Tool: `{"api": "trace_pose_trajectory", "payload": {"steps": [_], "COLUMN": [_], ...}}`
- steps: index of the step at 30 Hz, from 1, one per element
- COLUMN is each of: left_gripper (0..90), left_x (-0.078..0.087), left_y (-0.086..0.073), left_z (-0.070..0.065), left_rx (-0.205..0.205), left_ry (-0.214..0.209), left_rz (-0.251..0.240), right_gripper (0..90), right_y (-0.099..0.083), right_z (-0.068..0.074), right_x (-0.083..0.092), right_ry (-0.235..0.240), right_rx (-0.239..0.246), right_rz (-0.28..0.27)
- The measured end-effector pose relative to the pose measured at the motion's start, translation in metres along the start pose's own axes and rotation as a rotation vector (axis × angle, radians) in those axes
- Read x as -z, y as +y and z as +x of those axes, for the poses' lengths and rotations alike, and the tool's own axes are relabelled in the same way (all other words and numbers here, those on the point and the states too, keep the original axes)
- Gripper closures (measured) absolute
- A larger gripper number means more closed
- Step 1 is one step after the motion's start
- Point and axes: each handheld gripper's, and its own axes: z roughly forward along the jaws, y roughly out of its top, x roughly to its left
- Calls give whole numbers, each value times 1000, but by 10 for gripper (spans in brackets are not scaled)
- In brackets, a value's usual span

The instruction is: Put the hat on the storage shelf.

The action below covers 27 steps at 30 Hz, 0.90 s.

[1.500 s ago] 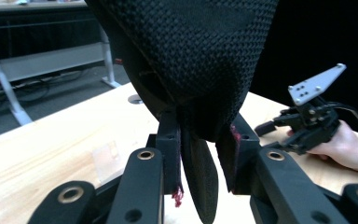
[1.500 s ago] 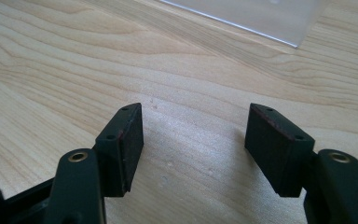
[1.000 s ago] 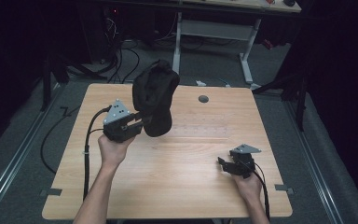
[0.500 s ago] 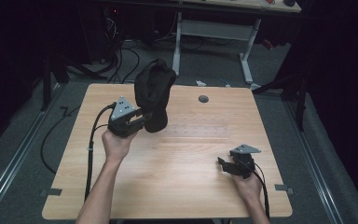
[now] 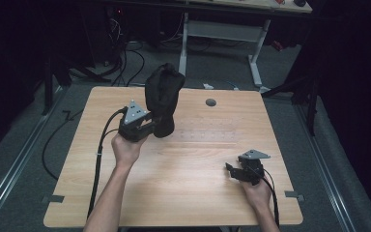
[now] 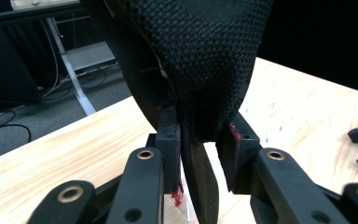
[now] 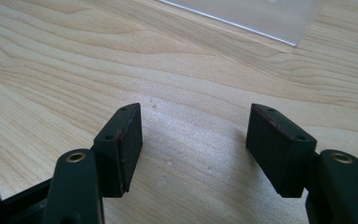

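Black woven fabric, a bag (image 5: 162, 99), was held upright above the far left part of the worktop (image 5: 188, 193). Its lower edge was gripped by the left tongs (image 5: 155, 126), and the bulk of it rose above them, bulging at the top. In the left gripper view the bag (image 6: 200, 60) was seen pinched between the two pads; the jaws were clenched on a fold of cloth and a stiffer dark edge that hung down between them. Red marks were noted on the pads (image 6: 235, 133). Whether the bag's bottom touched the wood could not be told from the high view.

The left tongs were carried by the left hand (image 5: 125, 147), with a cable (image 5: 99, 159) trailing back toward the near edge.

The right tongs (image 5: 232, 170) were seen low over the near right part of the worktop, well apart from the bag, held by the right hand (image 5: 257, 191). In the right gripper view the right tongs (image 7: 193, 135) were released, jaws standing wide, with bare wood between them and nothing grasped. A clear flat strip (image 7: 256, 14) was noted on the wood beyond them.

A round grey cap (image 5: 210, 102) was set in the worktop's far side, right of the bag.
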Motion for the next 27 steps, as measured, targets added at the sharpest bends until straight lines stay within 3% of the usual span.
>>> {"api": "trace_pose_trajectory", "payload": {"steps": [5,12,16,21,27], "left_gripper": [717,715,711,694,664], "left_x": [-2,-8,-9,-5,-2], "left_y": [-5,-14,-24,-23,-24], "left_z": [-1,1,4,10,12], "left_rx": [-28,-29,-13,37,53], "left_ry": [12,17,23,29,42], "left_rz": [8,18,27,22,41], "right_gripper": [362,362,363,362,362], "right_y": [0,0,0,0,0], "right_z": [0,0,0,0,0], "right_x": [0,0,0,0,0], "right_ry": [-1,-1,-1,-1,0], "right_rx": [5,3,4,3,3], "right_rz": [-1,-2,-2,-2,-2]}}
